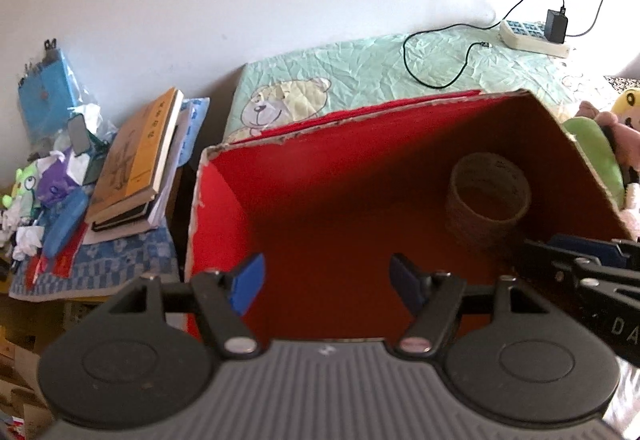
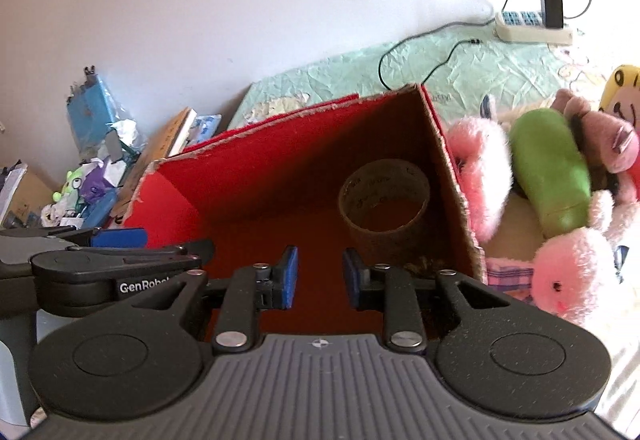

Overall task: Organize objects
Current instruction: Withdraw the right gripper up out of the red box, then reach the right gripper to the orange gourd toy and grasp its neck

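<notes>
**Both grippers hovering over the red box, tape roll inside**

The box's near wall is hiding behind the gripper bodies in both views, and its far right corner is lying in deep shadow. The tape roll is sitting in that shadow on the box floor, near the right wall; the print on its core is too blurred to read.

The left gripper is hanging over the box with its fingers wide apart, gripping nothing. The right gripper is doing likewise, its fingers apart by a narrower gap. Each is showing at the edge of the other's view, partly cut off.

Plush toys are crowding against the box's right side, some running out of frame. The box is resting on a wrinkled green sheet with a bear print. A power strip is lying by the white wall, and books are stacked to the left amid clutter.
</notes>
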